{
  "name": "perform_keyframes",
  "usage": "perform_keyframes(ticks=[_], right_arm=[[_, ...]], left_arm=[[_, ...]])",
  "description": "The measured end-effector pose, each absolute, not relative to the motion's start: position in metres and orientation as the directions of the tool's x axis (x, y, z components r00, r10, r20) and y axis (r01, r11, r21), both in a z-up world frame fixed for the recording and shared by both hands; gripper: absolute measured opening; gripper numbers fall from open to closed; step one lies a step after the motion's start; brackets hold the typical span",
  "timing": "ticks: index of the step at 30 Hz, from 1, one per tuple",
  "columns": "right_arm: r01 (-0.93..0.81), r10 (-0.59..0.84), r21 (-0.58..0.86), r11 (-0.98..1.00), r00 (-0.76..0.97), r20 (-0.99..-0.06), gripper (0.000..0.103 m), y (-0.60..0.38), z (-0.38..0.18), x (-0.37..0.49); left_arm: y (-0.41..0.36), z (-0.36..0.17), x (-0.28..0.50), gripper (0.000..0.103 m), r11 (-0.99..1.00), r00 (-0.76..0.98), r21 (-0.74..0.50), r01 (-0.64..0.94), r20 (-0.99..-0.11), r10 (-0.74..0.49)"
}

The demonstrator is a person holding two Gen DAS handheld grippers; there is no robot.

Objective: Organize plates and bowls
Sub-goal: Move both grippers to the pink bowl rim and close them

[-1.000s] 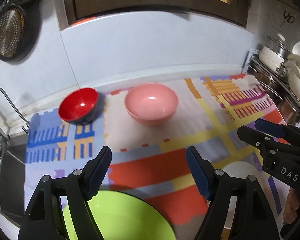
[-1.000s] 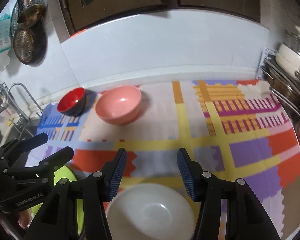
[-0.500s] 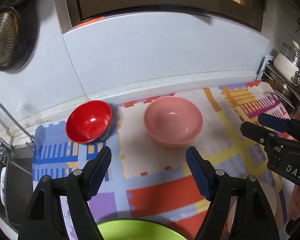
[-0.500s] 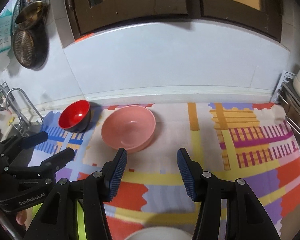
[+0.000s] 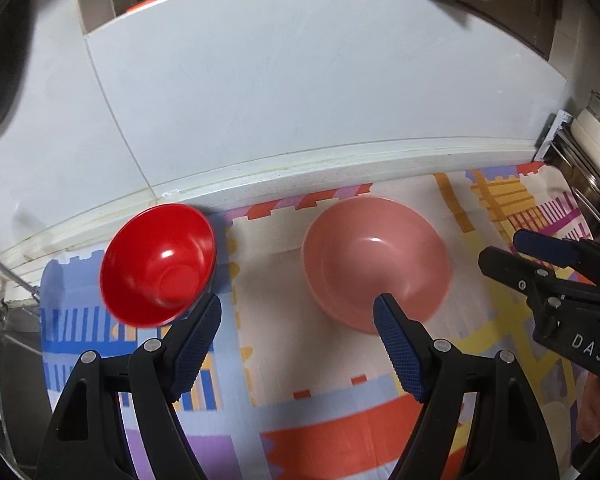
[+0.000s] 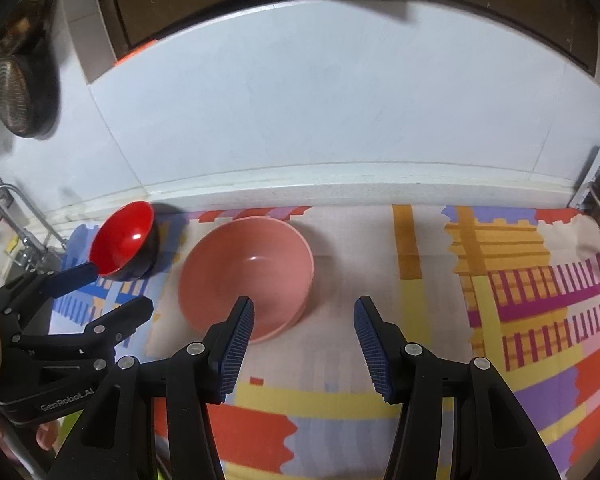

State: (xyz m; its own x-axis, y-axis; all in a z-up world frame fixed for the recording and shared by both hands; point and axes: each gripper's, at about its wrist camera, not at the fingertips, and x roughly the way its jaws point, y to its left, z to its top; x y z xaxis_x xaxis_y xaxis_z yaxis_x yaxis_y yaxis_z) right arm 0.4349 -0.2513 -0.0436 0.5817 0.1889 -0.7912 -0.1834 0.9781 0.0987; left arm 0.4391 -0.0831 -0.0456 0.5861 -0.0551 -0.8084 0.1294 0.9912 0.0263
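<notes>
a kitchen counter under a pale tiled wall is covered by a patterned mat [image 5: 300, 408] in bright blocks and stripes. in the left wrist view the left gripper [image 5: 298, 332] hangs over the mat with its jaws wide and nothing between them; the red bowl [image 5: 158, 264] sits just past its left finger and the pink bowl [image 5: 376, 264] past its right one, the two bowls apart, both near the wall. the right gripper [image 5: 500, 246] enters at the edge, marked "das". in the right wrist view the same mat [image 6: 500, 300] runs to the wall, and the right gripper [image 6: 304, 336] is moderately open and empty, its left finger over the pink bowl [image 6: 246, 276]; the red bowl [image 6: 124, 240] stands further left, behind the left gripper [image 6: 100, 292], whose body reads "genrobot.ai". to stack them well, i would straddle one rim squarely, pinch the wall and lift level.
</notes>
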Motion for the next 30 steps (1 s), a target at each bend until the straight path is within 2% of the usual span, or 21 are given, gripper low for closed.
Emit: perform_keyframes(ticks=[13,16,26,30], right_arm=[[-0.195,0.182,0.090,0.977,0.526,-0.831,0.052,-0.241,-0.074,0.474],[-0.193,0.184,0.098,0.976,0.507,-0.842,0.045,-0.240,-0.079,0.480],[-0.192,0.190,0.110,0.975,0.473,-0.860,0.033,-0.237,-0.093,0.489],[-0.198,0.202,0.122,0.973,0.460,-0.864,0.026,-0.236,-0.097,0.489]], left_arm=[[-0.083,-0.077,0.482,0.073,0.986,0.539,0.011,0.167,-0.839,-0.082],[-0.085,-0.084,0.489,0.070,0.984,0.527,-0.005,0.179,-0.844,-0.100],[-0.088,-0.101,0.503,0.047,0.984,0.479,-0.025,0.176,-0.871,-0.108],[-0.088,-0.105,0.504,0.028,0.984,0.459,-0.031,0.175,-0.882,-0.110]])
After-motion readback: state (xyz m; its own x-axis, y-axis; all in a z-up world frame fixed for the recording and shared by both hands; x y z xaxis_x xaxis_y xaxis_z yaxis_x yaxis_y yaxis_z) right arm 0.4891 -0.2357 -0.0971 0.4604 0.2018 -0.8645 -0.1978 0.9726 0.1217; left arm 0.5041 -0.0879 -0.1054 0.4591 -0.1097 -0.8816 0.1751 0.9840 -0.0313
